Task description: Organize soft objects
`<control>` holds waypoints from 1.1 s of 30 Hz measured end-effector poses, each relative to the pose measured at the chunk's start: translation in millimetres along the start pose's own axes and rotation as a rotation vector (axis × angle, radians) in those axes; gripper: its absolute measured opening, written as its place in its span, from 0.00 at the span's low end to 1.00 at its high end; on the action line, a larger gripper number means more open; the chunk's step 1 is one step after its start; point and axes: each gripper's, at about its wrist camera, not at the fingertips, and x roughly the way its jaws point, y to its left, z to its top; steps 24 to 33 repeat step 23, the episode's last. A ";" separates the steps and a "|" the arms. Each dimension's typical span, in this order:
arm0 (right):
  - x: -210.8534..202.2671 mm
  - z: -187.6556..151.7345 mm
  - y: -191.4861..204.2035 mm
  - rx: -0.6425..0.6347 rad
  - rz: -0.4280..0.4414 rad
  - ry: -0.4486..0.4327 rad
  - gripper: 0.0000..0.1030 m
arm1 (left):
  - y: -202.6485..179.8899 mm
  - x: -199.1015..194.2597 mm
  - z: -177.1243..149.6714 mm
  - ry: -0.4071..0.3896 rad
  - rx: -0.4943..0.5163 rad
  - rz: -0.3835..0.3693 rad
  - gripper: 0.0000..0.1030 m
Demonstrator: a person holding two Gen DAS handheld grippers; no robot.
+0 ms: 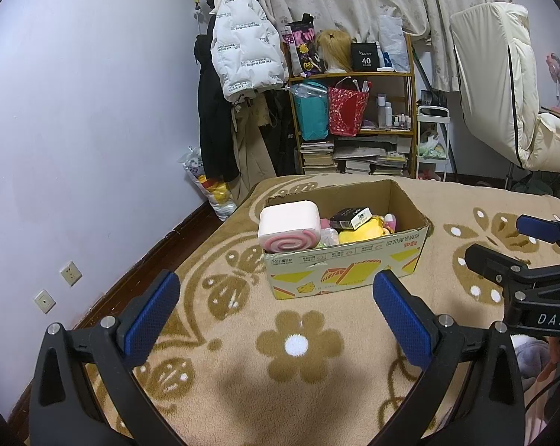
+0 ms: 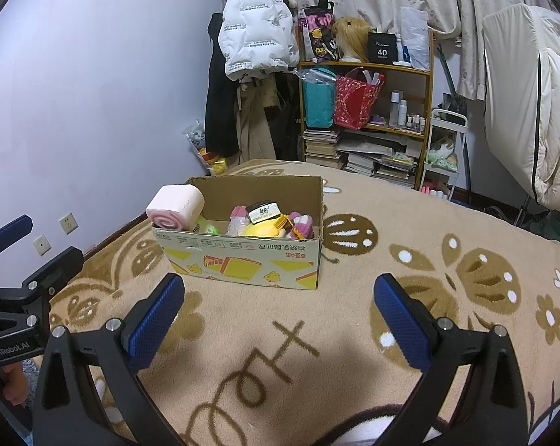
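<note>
- Both sets of jaws stand spread wide with nothing between them: the left gripper [image 1: 276, 306] and the right gripper [image 2: 278, 306] each hang over the patterned beige blanket [image 1: 302, 371], short of the box.
- Blue ribbed pads [image 1: 151, 314] line the inside of the left gripper's fingers; the right gripper's pads [image 2: 402, 321] look the same.
- From the left wrist view, the right gripper shows at the right edge, also parted.
- The open cardboard box [image 1: 348, 264] sits on the blanket ahead of both grippers, its long axis running roughly left to right across the view, printed long side facing the cameras, open top upward.
- A pink-and-white swirl roll cushion [image 1: 289, 227] lies at the box's left end, rising above the rim, its long axis pointing front to back and its spiral end facing the cameras.
- Beside it in the box lie a yellow plush [image 1: 361, 234], a small black carton [image 1: 350, 217] resting on top of the toys, and a pink-and-white plush [image 2: 303, 225] toward the right end.
- Behind the bed stand a wooden shelf [image 1: 410, 85] with bags, bottles and stacked books, and a white puffer jacket [image 1: 242, 44] hanging by the wall.
</note>
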 end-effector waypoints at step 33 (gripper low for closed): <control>-0.2 1.0 -0.6 -0.003 0.000 0.003 1.00 | -3.9 -0.6 -1.5 0.001 -0.003 -0.007 1.00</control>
